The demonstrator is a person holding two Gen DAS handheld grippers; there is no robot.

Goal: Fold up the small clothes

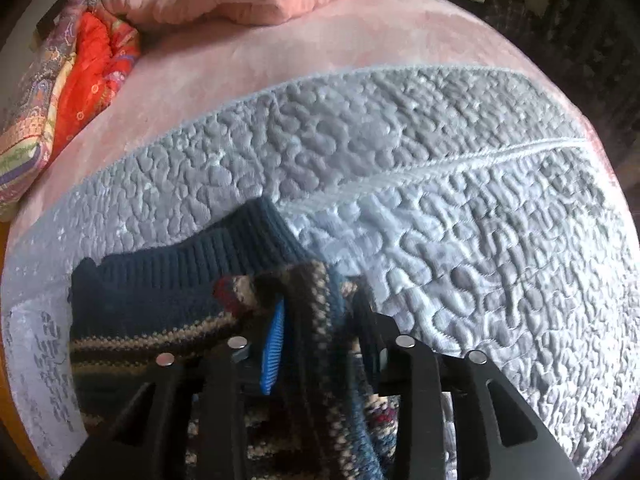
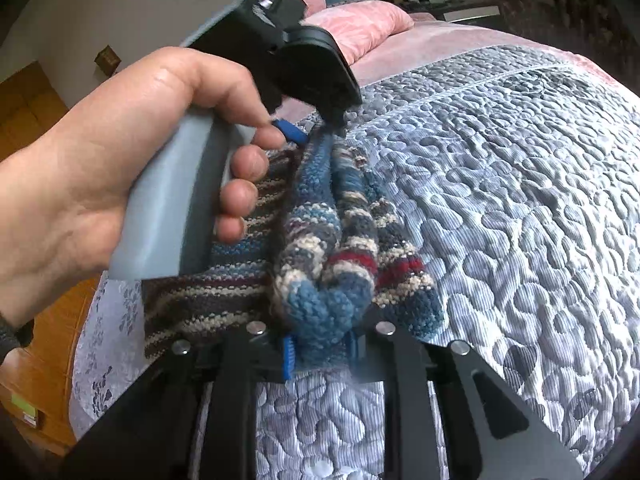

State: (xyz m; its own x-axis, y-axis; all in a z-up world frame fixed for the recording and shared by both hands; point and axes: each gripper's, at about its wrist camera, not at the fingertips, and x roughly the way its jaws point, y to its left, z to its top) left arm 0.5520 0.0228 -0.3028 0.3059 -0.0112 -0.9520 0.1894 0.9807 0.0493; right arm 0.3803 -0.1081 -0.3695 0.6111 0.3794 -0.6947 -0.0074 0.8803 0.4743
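Note:
A small striped knit sweater [image 2: 320, 216], in blue, cream, brown and red with a navy ribbed band [image 1: 192, 264], lies bunched on a grey-blue quilted bedspread [image 2: 500, 200]. My left gripper [image 1: 316, 336] is shut on a raised fold of the sweater, and a blue pad [image 1: 274, 352] shows beside the cloth. My right gripper [image 2: 320, 348] is shut on the bunched near end of the same sweater [image 2: 324, 304]. In the right wrist view a hand [image 2: 120, 160] holds the left gripper's grey handle at the sweater's far end [image 2: 316, 136].
A pink blanket [image 1: 280, 40] and pink pillow [image 2: 360, 28] cover the far bed. A red and patterned cloth pile [image 1: 88, 76] lies at the far left. Wooden floor [image 2: 36, 112] shows beyond the bed's left edge, with dark furniture at the back right.

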